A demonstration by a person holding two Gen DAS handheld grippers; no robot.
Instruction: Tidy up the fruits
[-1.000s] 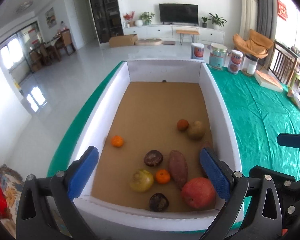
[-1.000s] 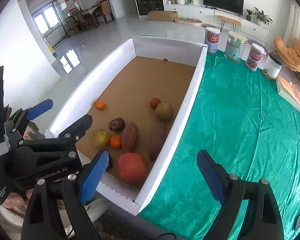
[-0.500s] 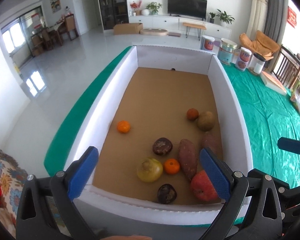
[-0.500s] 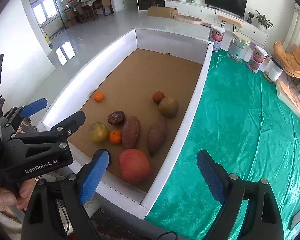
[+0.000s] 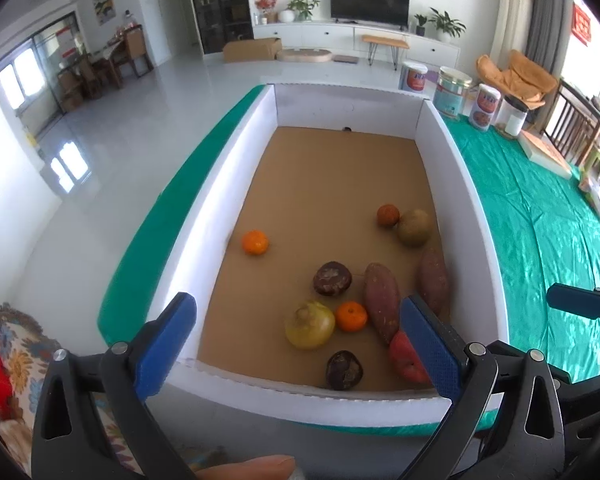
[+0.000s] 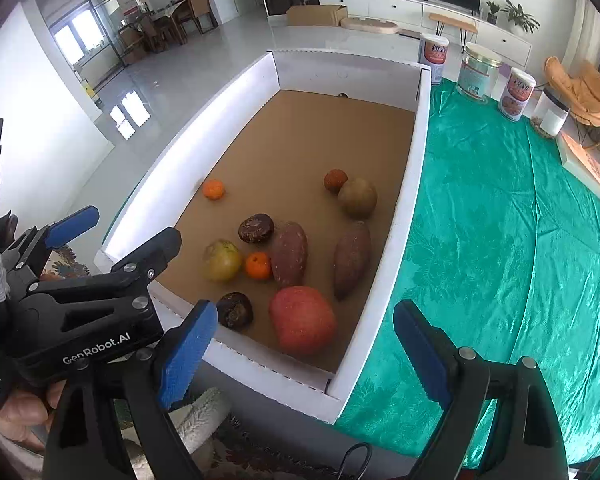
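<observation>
A white-walled box (image 5: 204, 216) with a brown floor holds the fruit at its near end. There lie a red apple (image 6: 302, 320), two sweet potatoes (image 6: 289, 254) (image 6: 352, 258), a yellow-green fruit (image 6: 221, 261), a mandarin (image 6: 257, 265) and two dark wrinkled fruits (image 6: 255, 228) (image 6: 235, 309). Farther in are an orange (image 5: 255, 242), a small reddish fruit (image 5: 388, 215) and a brown-green round fruit (image 5: 414, 227). My left gripper (image 5: 296, 320) hangs open above the near wall, nothing between its pads. My right gripper (image 6: 304, 316) is open and bare above the near right corner.
The box stands on a shiny green tablecloth (image 6: 500, 240). Three tins (image 6: 476, 76) and a white jar (image 6: 554, 116) stand at the cloth's far edge, with a flat box (image 6: 586, 168) to their right. A person's hand (image 6: 20, 412) holds the left gripper (image 6: 124, 232).
Both grippers have drifted slightly back over the box's near end and tilted, so more of the box floor shows. The fruit has not moved. Both pairs of jaws stay equally wide.
</observation>
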